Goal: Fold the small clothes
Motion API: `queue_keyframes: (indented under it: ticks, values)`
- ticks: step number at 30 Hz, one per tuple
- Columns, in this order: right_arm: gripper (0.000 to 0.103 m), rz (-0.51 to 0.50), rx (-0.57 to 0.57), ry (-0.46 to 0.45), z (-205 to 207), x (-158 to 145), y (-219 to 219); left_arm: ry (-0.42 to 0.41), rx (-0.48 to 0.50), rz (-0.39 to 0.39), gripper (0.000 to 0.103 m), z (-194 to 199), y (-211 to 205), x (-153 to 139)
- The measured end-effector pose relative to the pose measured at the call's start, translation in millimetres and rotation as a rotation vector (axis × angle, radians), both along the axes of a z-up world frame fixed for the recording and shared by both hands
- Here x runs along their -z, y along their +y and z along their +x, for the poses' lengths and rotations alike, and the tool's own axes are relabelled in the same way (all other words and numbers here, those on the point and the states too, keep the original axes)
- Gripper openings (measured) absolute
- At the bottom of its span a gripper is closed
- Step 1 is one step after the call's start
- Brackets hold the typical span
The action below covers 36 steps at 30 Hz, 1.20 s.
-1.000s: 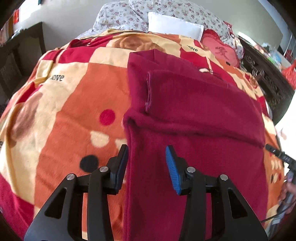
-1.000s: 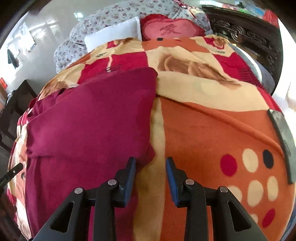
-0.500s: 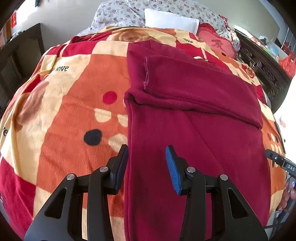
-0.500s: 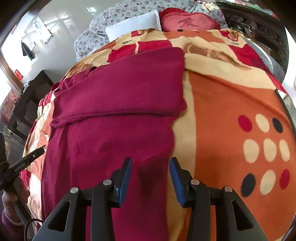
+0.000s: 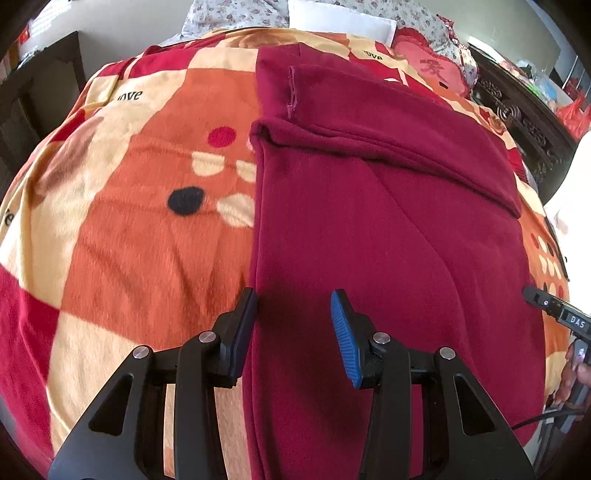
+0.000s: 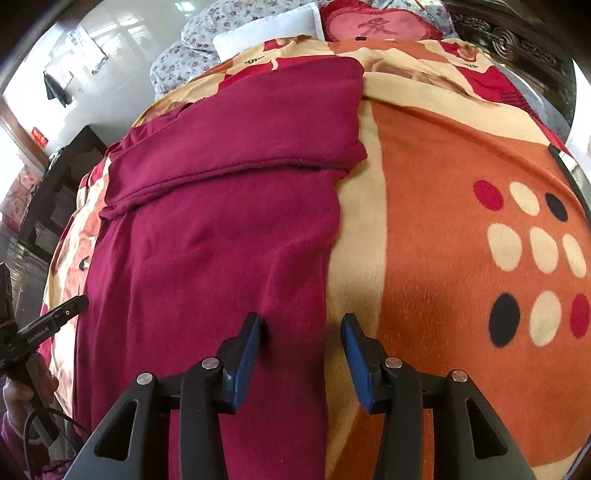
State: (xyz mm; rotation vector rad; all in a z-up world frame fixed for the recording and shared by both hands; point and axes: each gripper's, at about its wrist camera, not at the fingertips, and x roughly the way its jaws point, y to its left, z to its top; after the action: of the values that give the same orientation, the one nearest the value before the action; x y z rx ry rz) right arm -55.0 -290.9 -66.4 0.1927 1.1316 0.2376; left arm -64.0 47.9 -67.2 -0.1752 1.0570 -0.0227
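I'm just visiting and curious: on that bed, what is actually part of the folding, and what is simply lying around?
Part of the job:
maroon garment
left claw
right claw, opening

Lying about:
patterned blanket
white pillow
heart-shaped red cushion

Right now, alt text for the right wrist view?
Open right gripper, jaws opening, hovers over the right edge of a dark red fleece garment, its top folded down, lying flat on an orange, cream and red spotted blanket.
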Motion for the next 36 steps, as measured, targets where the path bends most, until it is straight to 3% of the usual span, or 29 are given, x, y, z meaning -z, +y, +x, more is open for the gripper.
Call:
queue_keyframes:
  ticks: [6, 8, 11, 15, 19, 21, 22, 23, 25, 27, 36]
  values:
    - [0.044, 0.035, 0.013, -0.025, -5, -1, 1, 0.013, 0.000, -0.013, 0.042, -11, 2, 3]
    - [0.026, 0.008, 0.005, -0.063, -10, -5, 4, 0.012, 0.003, -0.014, 0.042, -14, 1, 3]
    - [0.015, -0.035, 0.012, -0.074, -14, -7, 5, 0.013, 0.001, -0.019, 0.042, -19, 2, 4]
    - [0.015, -0.032, 0.017, -0.064, -16, -5, 2, 0.022, -0.011, -0.046, 0.042, -28, 7, 4]
    - [0.015, 0.032, 0.050, -0.074, -27, -13, -8, 0.029, -0.016, -0.085, 0.042, -38, 11, 2]
    - [0.016, 0.097, 0.080, -0.066, -33, -14, -16, 0.034, -0.010, -0.109, 0.042, -42, 11, 0]
    - [0.023, 0.124, 0.084, -0.058, -37, -14, -18, 0.032, -0.005, -0.119, 0.042, -45, 11, -3]
    - [0.037, 0.137, 0.081, -0.053, -42, -15, -20, 0.032, 0.002, -0.125, 0.043, -47, 11, -5]
    - [0.048, 0.132, 0.068, -0.064, -54, -19, -20, 0.040, 0.022, -0.144, 0.045, -52, 11, -7]
    - [0.048, 0.103, 0.036, -0.069, -68, -24, -18, 0.052, 0.040, -0.164, 0.050, -58, 11, -8]
    - [0.048, 0.114, -0.020, -0.026, -104, -24, -18, 0.124, 0.037, -0.177, 0.051, -87, 20, -4]
